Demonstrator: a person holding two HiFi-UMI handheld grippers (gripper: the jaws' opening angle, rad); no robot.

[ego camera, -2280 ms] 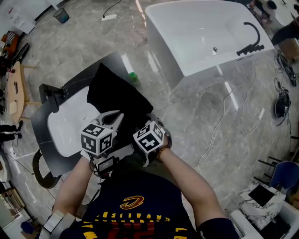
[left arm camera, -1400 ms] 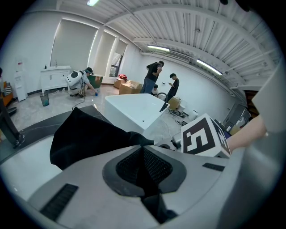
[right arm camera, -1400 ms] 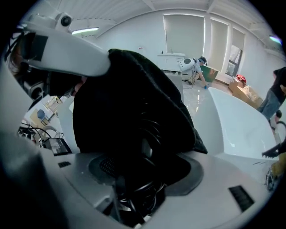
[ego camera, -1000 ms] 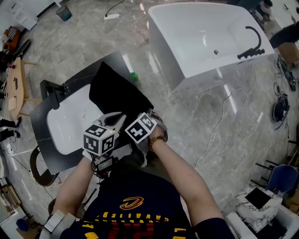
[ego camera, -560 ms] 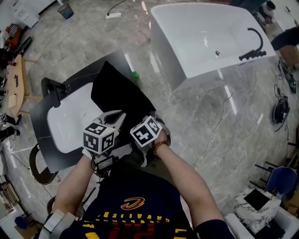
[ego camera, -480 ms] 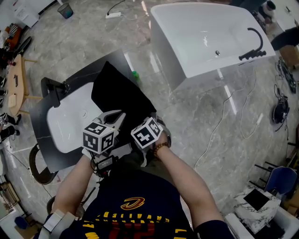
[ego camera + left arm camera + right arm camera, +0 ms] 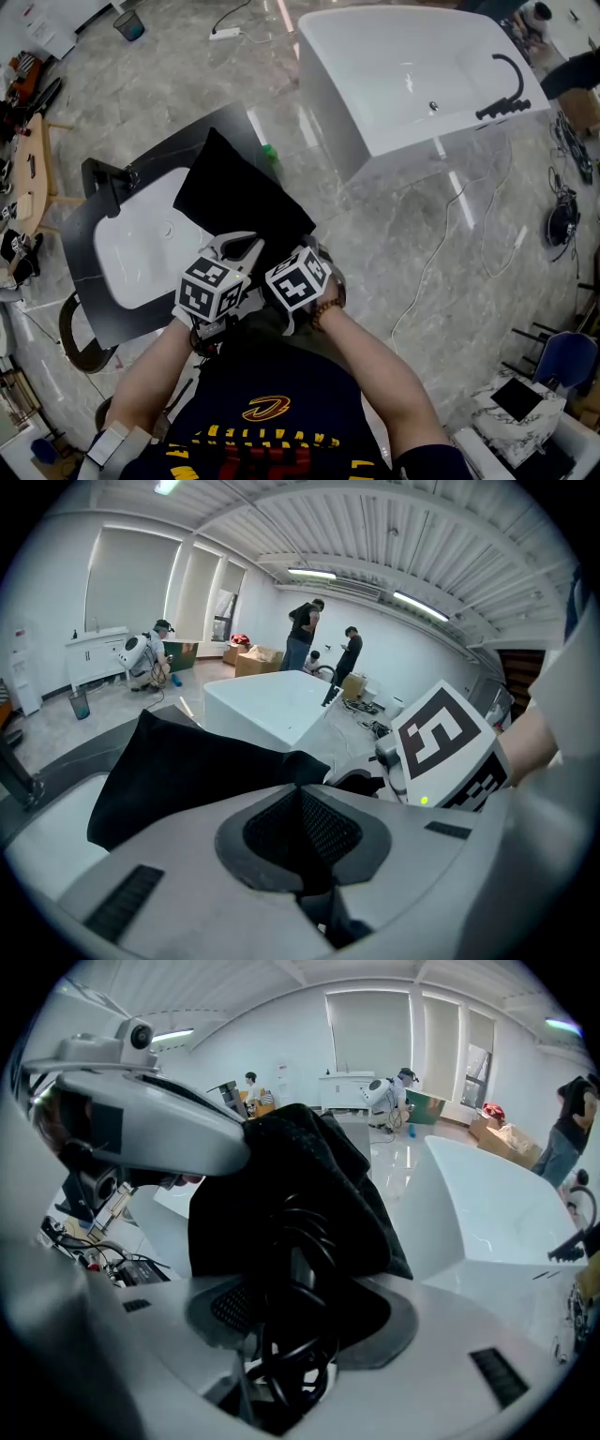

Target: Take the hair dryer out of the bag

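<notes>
The left tongs are clenched on the mouth edge of the black bag. The right tongs, whose jaws have just been closing, grasp the coiled cord of the hair dryer, which sits mostly inside the bag. If only loose loops are caught, they may slip or snag the cloth and drag the bag off the dark desk with its white basin, onto the marble floor near the white bathtub.

I'm leaning over a dark counter with a white basin sunk into it. A black bag is lying across its right side, and a black faucet is standing at its left end.
</notes>
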